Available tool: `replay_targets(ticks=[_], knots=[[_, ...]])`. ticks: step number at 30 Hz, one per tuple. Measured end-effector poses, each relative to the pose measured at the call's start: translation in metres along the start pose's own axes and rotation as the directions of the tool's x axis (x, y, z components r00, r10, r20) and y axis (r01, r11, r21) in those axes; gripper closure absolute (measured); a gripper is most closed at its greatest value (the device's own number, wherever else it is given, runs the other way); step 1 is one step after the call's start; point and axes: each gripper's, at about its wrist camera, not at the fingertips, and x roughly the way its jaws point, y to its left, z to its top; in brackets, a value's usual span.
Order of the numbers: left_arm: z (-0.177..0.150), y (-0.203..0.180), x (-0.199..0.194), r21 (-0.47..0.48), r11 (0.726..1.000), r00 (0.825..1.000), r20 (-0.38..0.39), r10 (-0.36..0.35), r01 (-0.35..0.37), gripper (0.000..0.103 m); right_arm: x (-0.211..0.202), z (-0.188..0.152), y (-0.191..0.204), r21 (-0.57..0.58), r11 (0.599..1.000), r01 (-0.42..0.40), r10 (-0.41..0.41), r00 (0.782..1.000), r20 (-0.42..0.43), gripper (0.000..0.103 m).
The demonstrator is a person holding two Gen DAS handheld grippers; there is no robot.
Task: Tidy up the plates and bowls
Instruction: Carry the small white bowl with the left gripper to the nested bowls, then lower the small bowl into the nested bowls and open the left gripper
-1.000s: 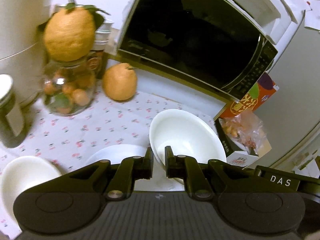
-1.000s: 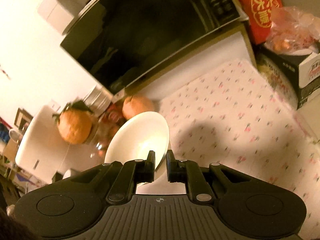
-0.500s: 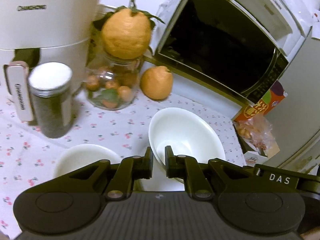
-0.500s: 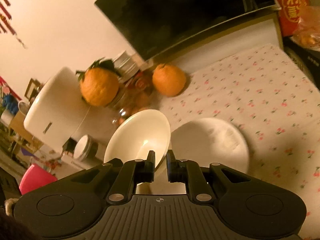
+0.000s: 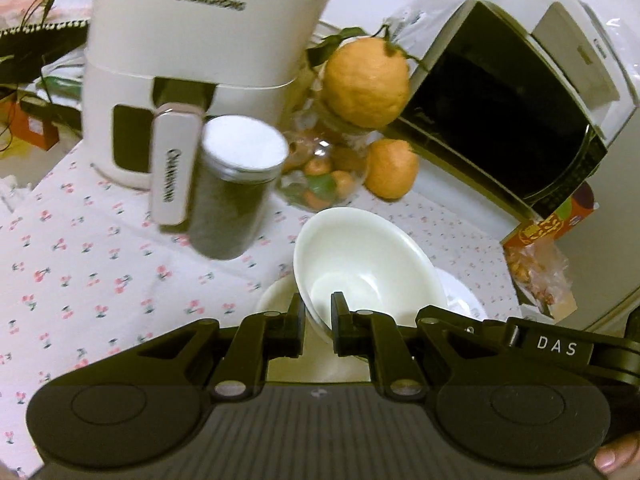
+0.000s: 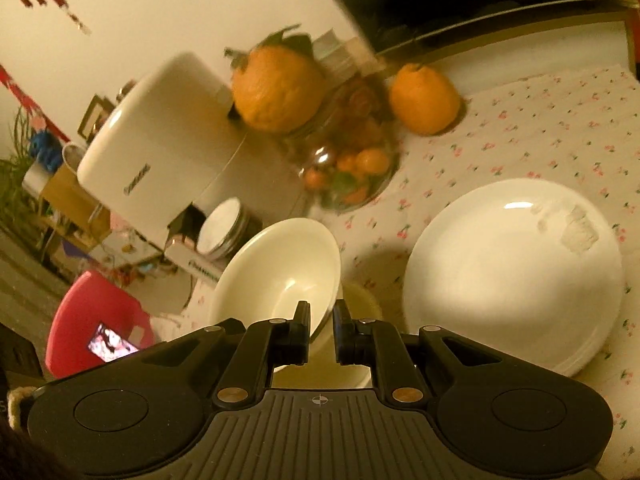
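Up close, each gripper carries an empty white bowl by its rim. The left gripper [image 5: 318, 322] has its jaws clenched on the near edge of one bowl [image 5: 368, 268], which tilts above the flowered tablecloth [image 5: 80, 256]; under it, white dishes [image 5: 276, 294] show on the cloth, though whether they are plates or bowls cannot be told. The right gripper [image 6: 322, 332] is likewise clamped on the rim of a second bowl [image 6: 280, 268], tipped so its bare inside faces the camera. Beneath that one the edge of another pale dish [image 6: 360, 300] peeks out, and just to the right on the cloth rests a stack of white plates [image 6: 516, 276]; the top plate is bare apart from a faint raised pattern near its far edge.

Behind the bowls stands a glass jar [image 5: 320, 176] filled with small oranges and green leaves, with a big orange [image 5: 366, 80] perched on its mouth and another orange [image 5: 390, 170] just beside it on the cloth. A dark canister with a white lid [image 5: 236, 188] stands close to the left-hand bowl, in front of a white air fryer [image 5: 200, 60]. A black-doored microwave [image 5: 508, 132] fills the back right, with a red box [image 5: 556, 220] and a bag of snacks [image 5: 540, 272] next to it. A pink chair [image 6: 96, 324] shows off the table's edge in the right wrist view.
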Motion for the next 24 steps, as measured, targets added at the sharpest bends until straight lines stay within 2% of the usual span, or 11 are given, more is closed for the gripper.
replay_targets(ticks=[7,13,24], knots=[[-0.006,0.007,0.006,0.023,0.999,0.998,-0.058,0.029,-0.028,0.091,0.013,-0.013,0.005,-0.02,0.998,0.053,-0.055,0.997,-0.055,0.089],[-0.01,0.004,0.016,0.058,0.998,0.994,-0.096,0.041,-0.036,0.09,0.017,-0.017,0.0,-0.029,0.995,0.099,-0.1,0.993,-0.067,0.088],[-0.015,0.002,0.027,0.092,0.994,0.989,-0.128,0.071,-0.059,0.09,0.028,-0.021,-0.006,-0.04,0.99,0.136,-0.14,0.985,-0.102,0.088]])
